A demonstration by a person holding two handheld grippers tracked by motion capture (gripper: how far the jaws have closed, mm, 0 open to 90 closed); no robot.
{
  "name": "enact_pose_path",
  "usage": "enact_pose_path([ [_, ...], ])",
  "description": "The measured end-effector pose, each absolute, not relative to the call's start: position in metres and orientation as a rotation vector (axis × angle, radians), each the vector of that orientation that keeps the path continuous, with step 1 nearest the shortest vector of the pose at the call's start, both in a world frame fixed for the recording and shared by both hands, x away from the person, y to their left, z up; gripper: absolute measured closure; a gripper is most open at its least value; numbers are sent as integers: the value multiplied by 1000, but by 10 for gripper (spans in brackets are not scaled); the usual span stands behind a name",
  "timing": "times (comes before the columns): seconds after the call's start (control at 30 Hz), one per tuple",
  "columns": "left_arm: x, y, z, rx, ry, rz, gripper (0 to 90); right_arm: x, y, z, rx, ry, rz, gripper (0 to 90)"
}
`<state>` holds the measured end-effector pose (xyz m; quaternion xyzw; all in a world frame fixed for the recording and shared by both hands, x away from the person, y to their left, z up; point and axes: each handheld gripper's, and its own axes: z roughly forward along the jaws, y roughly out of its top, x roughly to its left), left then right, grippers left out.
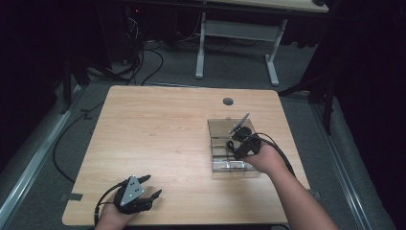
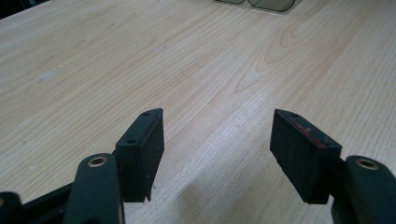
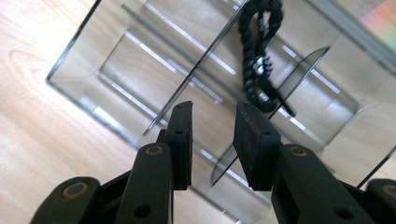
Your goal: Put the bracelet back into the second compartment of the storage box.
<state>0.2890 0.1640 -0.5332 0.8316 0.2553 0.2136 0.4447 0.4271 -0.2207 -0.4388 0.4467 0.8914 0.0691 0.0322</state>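
Observation:
A clear acrylic organizer (image 1: pixel 221 125) with several compartments stands on the right half of the wooden table (image 1: pixel 158 129). In the right gripper view a black braided cord loop (image 3: pixel 259 56) lies in one compartment of the organizer (image 3: pixel 88 70). My right gripper (image 3: pixel 215 112) hovers over the dividers, open with nothing between its pads, and the loop is just ahead of it. From above, the right gripper (image 1: pixel 235 149) points down into the box's near half. My left gripper (image 1: pixel 154 186) rests near the front left edge, open, over bare wood (image 2: pixel 217 140).
A round cable grommet (image 1: pixel 228 101) sits in the table's back edge. Beyond the table stand another desk's white legs (image 1: pixel 273 62), with cables on the dark floor (image 1: pixel 148 62). The organizer's corner (image 2: pixel 268 3) lies far ahead of the left gripper.

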Motion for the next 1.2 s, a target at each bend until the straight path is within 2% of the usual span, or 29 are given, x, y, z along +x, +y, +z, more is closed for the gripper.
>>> enact_pose_path([
  [0.63,290,164,-533,2058,641,528,354,377,-210,-441,1337,2748,307,706],
  [1.2,290,165,-533,2055,647,529,353,342,-216,-474,1344,2697,488,675],
])
